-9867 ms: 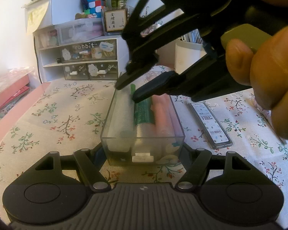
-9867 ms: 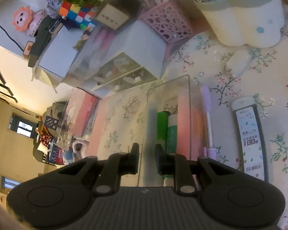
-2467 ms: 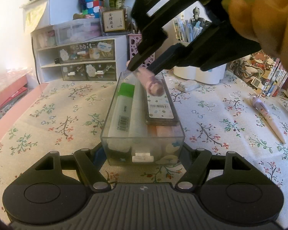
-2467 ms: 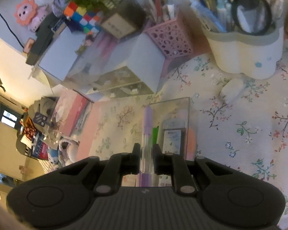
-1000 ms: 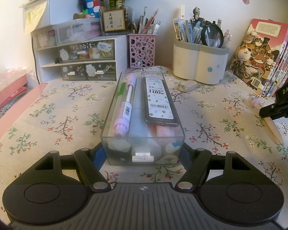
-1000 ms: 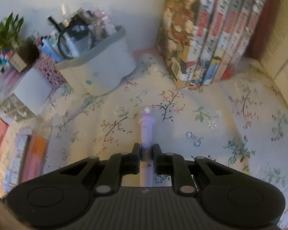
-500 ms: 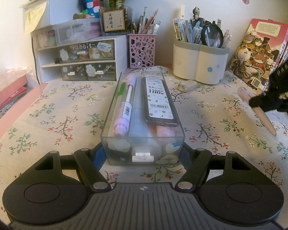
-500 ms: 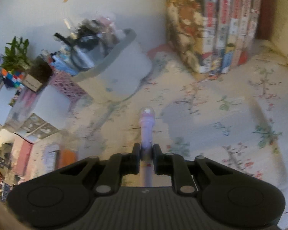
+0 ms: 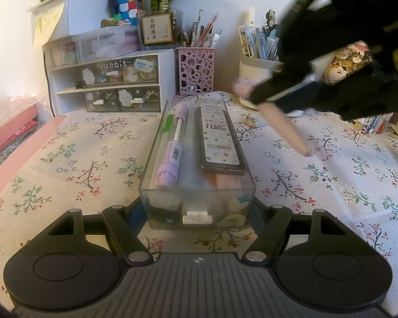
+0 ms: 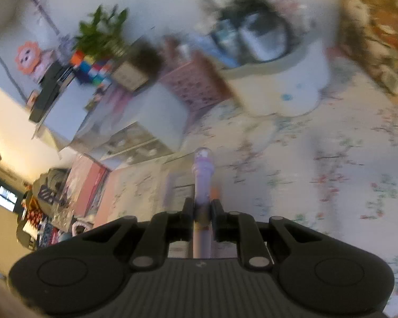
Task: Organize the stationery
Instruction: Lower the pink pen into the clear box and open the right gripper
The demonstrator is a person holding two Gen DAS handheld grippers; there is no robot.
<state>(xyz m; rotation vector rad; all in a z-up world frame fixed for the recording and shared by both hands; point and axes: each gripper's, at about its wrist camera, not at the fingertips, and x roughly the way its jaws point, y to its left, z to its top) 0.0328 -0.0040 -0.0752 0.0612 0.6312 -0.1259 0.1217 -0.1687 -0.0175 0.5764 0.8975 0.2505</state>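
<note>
Stationery is lying packed in a clear plastic box [image 9: 196, 159] that is sitting on the flowered tablecloth [image 9: 79, 159], seen from the left wrist camera. The left gripper [image 9: 197, 209] is standing with its jaws spread wide, one finger at each side of the box's near end; whether they are pressing on its walls cannot be told. A lilac pen [image 9: 172, 145] is lying along the left of the box, a dark lead-refill case [image 9: 219, 140] along the right, with a green item and a pink item partly showing beneath them. Up and to the right, the right gripper [image 9: 268, 98] is hanging in the air above the cloth, clamping a pale pink pen [image 9: 284, 129] that is slanting down with its tip pointing at the cloth beside the box. Behind are standing a white drawer unit [image 9: 111, 84], a pink perforated pen cup [image 9: 196, 71] and a white pen holder [image 9: 257, 79].

From the right wrist camera, which is heavily blurred, the right gripper [image 10: 202, 209] is showing its jaws closed on the pen [image 10: 203, 175], whose rounded cap is pointing forward. The box is appearing only as a faint smear beneath the pen. The drawer unit [image 10: 146, 116] and white pen holder [image 10: 284, 84] are lying beyond.
</note>
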